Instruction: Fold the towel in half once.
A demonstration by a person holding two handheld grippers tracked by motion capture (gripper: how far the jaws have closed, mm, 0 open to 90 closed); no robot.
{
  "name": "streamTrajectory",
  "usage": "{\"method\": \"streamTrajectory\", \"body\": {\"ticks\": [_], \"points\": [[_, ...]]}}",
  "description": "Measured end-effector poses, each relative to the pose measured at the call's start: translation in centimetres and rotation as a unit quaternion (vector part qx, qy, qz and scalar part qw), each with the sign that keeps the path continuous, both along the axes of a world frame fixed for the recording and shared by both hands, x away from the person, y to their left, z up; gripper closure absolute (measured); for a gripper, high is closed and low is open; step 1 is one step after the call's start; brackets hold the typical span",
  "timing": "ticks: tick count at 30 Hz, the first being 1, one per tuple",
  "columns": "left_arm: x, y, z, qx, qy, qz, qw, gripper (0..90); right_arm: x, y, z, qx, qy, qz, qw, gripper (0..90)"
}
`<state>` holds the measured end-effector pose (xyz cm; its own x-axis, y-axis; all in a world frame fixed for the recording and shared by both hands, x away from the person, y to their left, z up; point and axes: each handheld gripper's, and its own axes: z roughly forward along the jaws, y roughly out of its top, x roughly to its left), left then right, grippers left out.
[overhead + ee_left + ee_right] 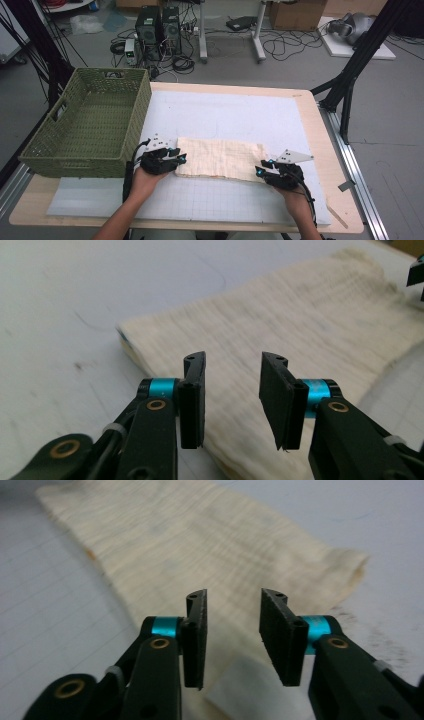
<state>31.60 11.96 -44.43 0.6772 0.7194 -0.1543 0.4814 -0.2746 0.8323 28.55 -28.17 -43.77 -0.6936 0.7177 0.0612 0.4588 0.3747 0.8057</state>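
Far left of the counter (330,150), a green woven basket (90,125) sits w/ its long side along the counter's left edge, overhanging the white gridded mat (225,112) a bit; its inside looks bare from the high view. Just right of the basket's near corner is the left claw (179,159), held in the person's left hand (145,177), grey three-cornered plate on top. It's at the left short end of the cream cloth (220,157), which lies folded flat as a long strip across the mat's near-middle, btwn the two claws. In the left gripper view the left claw (232,395) is spread apart, nothing clamped btwn the jaws; the cloth (280,330) runs away underneath and beyond them, its folded edge showing at left, and the jaws hover over the cloth's near end; whether they touch it can't be told. Moving right, the cloth's far short end meets the right claw (261,167), held by the right hand (292,187), also w/ a grey plate. In the right gripper view the right claw (232,632) is likewise spread wide, gripping nothing; the cloth (200,545) stretches diagonally away from the jaws, a corner of it lying below and btwn them. Both claws point inward, toward each other, at opposite ends of the strip.
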Motion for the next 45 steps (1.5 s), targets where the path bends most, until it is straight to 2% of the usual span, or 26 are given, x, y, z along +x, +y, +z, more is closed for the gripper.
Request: {"method": "streamTrajectory", "body": {"ticks": [2, 4, 5, 6, 11, 14, 17, 19, 20, 21, 23, 28, 30, 32, 34, 36, 40, 45], "points": [[-0.3, -0.3, -0.6, 0.012, 0.010, -0.005, 0.9999, 67.5, -0.1, 0.1, -0.5, -0.012, 0.009, 0.004, 0.9999, 67.2], [-0.5, -0.5, -0.6, 0.030, 0.007, -0.007, 0.9995, 68.9, -0.2, 0.1, -1.0, -0.028, 0.017, 0.002, 0.9994, 68.3], [-0.6, -0.6, -0.6, 0.034, 0.012, -0.009, 0.9993, 70.4, -0.3, 0.0, -1.2, -0.029, 0.017, 0.003, 0.9994, 68.6], [-0.7, -0.6, -0.7, 0.041, 0.008, -0.012, 0.9990, 71.2, -0.4, -0.1, -1.2, -0.027, 0.017, 0.003, 0.9995, 69.0], [-1.7, -0.2, -0.7, 0.046, 0.005, -0.020, 0.9987, 77.3, -0.7, -0.5, -1.0, -0.050, 0.012, 0.004, 0.9987, 69.8], [-2.2, 0.1, -0.6, 0.048, 0.005, -0.028, 0.9984, 80.3, -0.8, -0.9, -0.9, -0.051, 0.018, -0.012, 0.9985, 69.2], [-2.2, 0.4, -0.6, 0.037, 0.008, -0.027, 0.9989, 80.2, -0.9, -1.2, -0.9, -0.036, 0.023, -0.024, 0.9988, 67.2], [-2.2, 0.7, -0.4, 0.016, 0.003, -0.023, 0.9996, 75.8, -1.3, -1.3, -0.4, -0.030, 0.011, -0.029, 0.9991, 61.5], [-2.1, 1.0, -0.2, 0.004, -0.002, -0.021, 0.9998, 72.5, -1.4, -1.4, -0.1, -0.023, 0.003, -0.034, 0.9991, 55.6], [-2.0, 1.2, 0.0, -0.015, -0.008, -0.015, 0.9997, 67.9, -1.6, -1.6, 0.3, -0.012, -0.008, -0.042, 0.9990, 47.1], [-1.6, 1.7, 0.6, -0.041, -0.021, -0.014, 0.9988, 57.6, -1.9, -2.0, 1.0, 0.005, -0.024, -0.058, 0.9980, 40.2], [-0.8, 2.4, 1.8, -0.092, -0.046, 0.007, 0.9947, 32.8, -2.6, -2.3, 2.1, -0.004, -0.051, -0.073, 0.9960, 26.9], [-0.5, 2.4, 2.1, -0.100, -0.056, 0.018, 0.9932, 23.3, -2.7, -2.4, 2.5, -0.006, -0.066, -0.088, 0.9939, 20.8], [-0.4, 2.4, 2.2, -0.104, -0.065, 0.025, 0.9921, 18.3, -2.6, -2.6, 2.7, 0.000, -0.069, -0.088, 0.9937, 17.8], [-0.5, 2.4, 2.2, -0.105, -0.068, 0.024, 0.9918, 18.3, -2.5, -2.7, 2.8, -0.007, -0.076, -0.101, 0.9920, 11.3], [-0.7, 2.4, 2.2, -0.111, -0.075, 0.018, 0.9908, 18.4, -2.4, -3.0, 2.9, -0.008, -0.084, -0.096, 0.9917, 11.3], [-0.9, 2.9, 2.5, -0.114, -0.092, 0.010, 0.9891, 18.5, -2.3, -3.8, 2.6, -0.001, -0.078, -0.101, 0.9918, 10.8], [-0.5, 3.1, 2.4, -0.114, -0.093, 0.020, 0.9890, 18.2, -2.4, -4.6, 2.3, 0.012, -0.075, -0.113, 0.9906, 10.8]]}}
